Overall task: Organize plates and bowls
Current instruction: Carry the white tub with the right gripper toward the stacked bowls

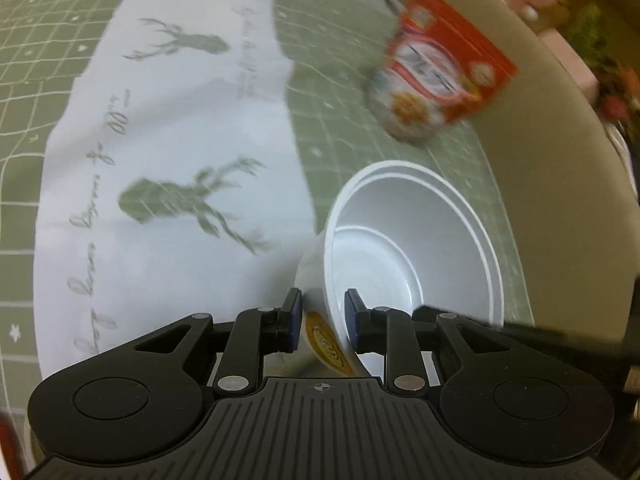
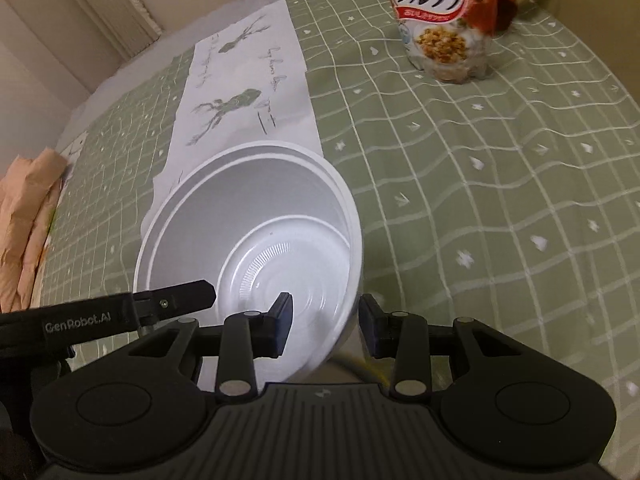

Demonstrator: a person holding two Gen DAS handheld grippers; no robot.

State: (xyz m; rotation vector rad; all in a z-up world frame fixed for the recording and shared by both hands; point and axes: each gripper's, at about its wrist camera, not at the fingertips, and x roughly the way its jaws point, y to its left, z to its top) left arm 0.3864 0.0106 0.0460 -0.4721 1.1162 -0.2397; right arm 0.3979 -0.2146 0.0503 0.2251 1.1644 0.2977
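Two or three white bowls (image 1: 420,232) are nested into one stack, tilted toward the camera in the left wrist view, with an orange label on the outer bowl's underside. My left gripper (image 1: 324,312) is shut on the stack's near wall, one pad inside and one outside. In the right wrist view the same stack (image 2: 256,208) hangs over the table, and my right gripper (image 2: 326,316) is shut on its right rim. A finger (image 2: 180,300) of the left gripper reaches in over the stack's left side.
A red cereal bag (image 2: 440,20) stands at the back of the green checked tablecloth (image 2: 500,160); in the blurred left wrist view it (image 1: 436,68) lies beyond the stack. A white runner with deer prints (image 1: 180,140) crosses the table. Peach cloth (image 2: 28,220) lies at the left edge.
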